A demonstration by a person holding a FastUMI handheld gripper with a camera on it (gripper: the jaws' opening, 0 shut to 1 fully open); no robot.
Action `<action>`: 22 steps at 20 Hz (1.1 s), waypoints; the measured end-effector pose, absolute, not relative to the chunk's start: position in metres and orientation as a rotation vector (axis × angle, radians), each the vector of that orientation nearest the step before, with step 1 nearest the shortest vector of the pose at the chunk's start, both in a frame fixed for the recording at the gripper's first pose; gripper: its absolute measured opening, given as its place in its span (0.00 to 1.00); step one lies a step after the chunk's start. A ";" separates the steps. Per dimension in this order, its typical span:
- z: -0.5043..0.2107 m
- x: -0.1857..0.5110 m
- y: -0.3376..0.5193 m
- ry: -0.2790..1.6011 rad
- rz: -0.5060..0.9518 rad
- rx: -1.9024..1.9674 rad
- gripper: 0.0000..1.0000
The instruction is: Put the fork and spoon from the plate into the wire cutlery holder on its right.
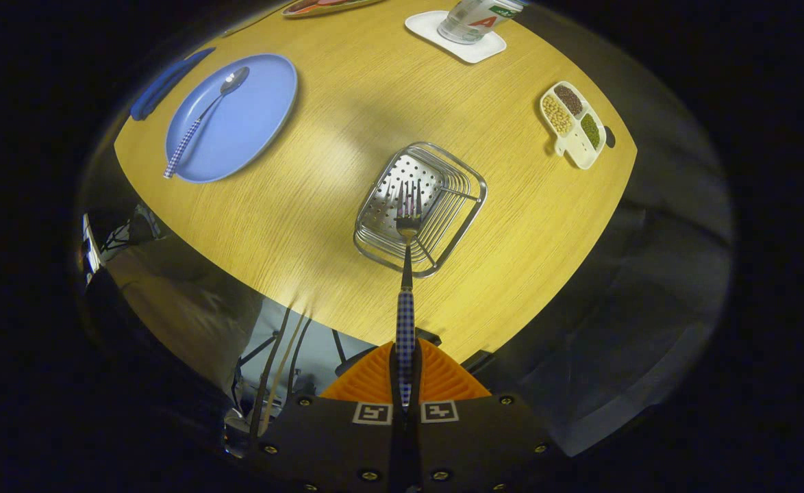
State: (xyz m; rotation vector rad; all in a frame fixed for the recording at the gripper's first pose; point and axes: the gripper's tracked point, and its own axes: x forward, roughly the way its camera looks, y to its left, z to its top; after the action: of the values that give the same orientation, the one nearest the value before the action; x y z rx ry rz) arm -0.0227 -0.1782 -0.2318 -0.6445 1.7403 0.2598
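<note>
Hand-held gripper [405, 383] pinches the fork [406, 274] by its handle, tines pointing far, directly above the wire cutlery holder [420, 209].

Fork [406, 274] pinched between gripper [405, 383] fingers, tines over wire cutlery holder [467, 205].

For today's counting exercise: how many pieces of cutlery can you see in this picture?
2. The fork is clamped by its handle in the gripper, tines over the wire cutlery holder. The spoon lies on the blue plate.
</note>
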 end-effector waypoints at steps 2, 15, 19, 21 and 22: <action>-0.238 -0.014 -0.179 1.769 0.258 -0.645 0.01; -0.252 0.006 -0.176 1.806 0.244 -0.496 0.11; -0.245 0.011 -0.183 1.775 0.227 -0.489 0.14; -0.244 0.010 -0.185 1.760 0.221 -0.465 0.24; -0.243 0.009 -0.187 1.747 0.213 -0.456 0.24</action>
State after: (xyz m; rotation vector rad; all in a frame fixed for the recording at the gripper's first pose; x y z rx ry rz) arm 0.0093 -0.1865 -0.2429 -0.4556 1.7469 0.2126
